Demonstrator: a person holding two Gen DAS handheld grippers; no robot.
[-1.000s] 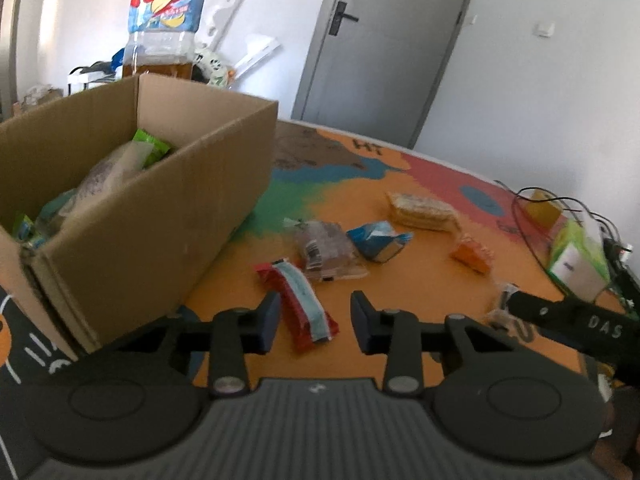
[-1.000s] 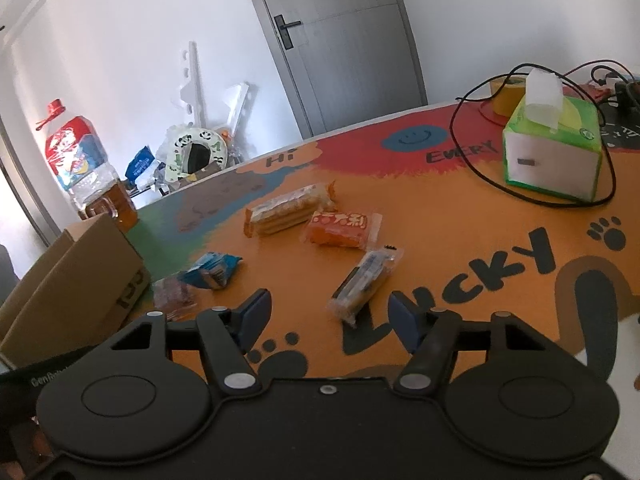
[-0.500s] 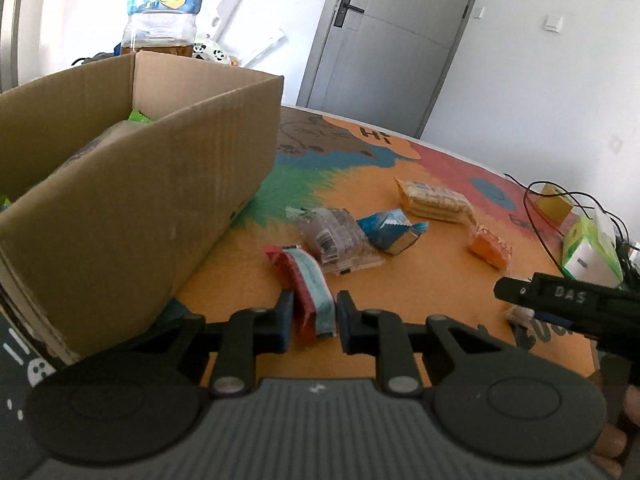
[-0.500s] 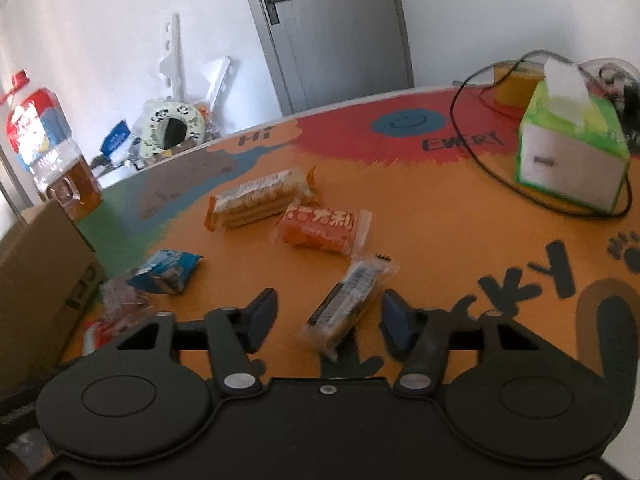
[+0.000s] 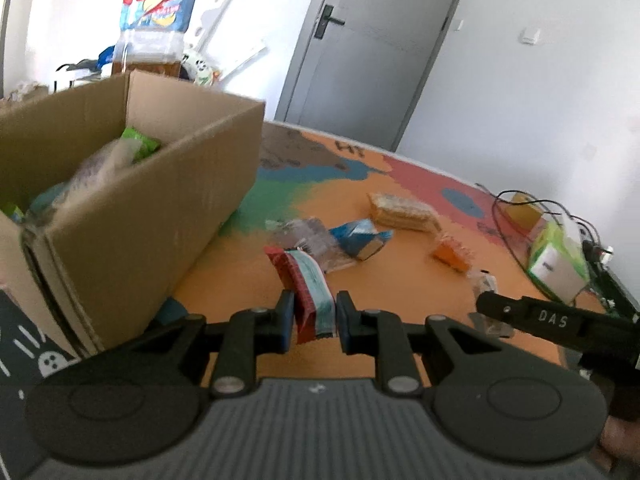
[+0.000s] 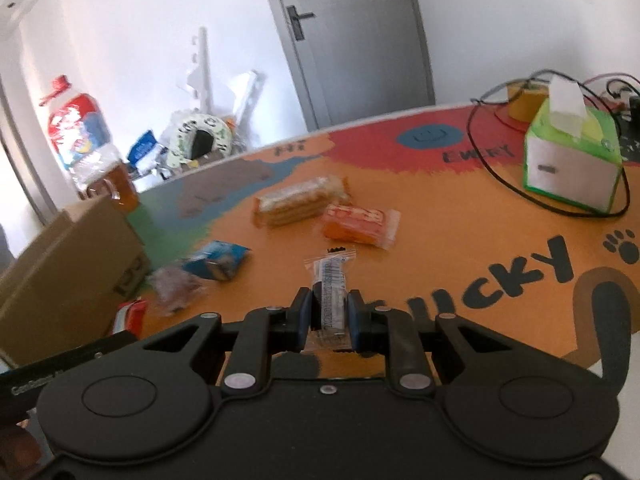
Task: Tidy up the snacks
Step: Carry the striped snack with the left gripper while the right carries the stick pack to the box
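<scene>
Tabletop [image 6: 460, 248] print reads "LUCKY"; left gripper [image 5: 313, 316] clamps red-teal packet [image 5: 310, 286]; right gripper [image 6: 329, 316] clamps clear barcode-labelled packet [image 6: 331, 290].

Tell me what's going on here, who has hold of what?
A person is sorting snacks with two tools. The left hand-held gripper is shut on a red and teal snack packet; the right hand-held gripper is shut on a clear-wrapped snack bar. Several packets lie loose on the printed table, beside a partly filled cardboard box.

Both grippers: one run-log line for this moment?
left gripper: shut on red-and-teal snack packet | right gripper: shut on clear-wrapped dark snack bar | cardboard box: partly filled
</scene>
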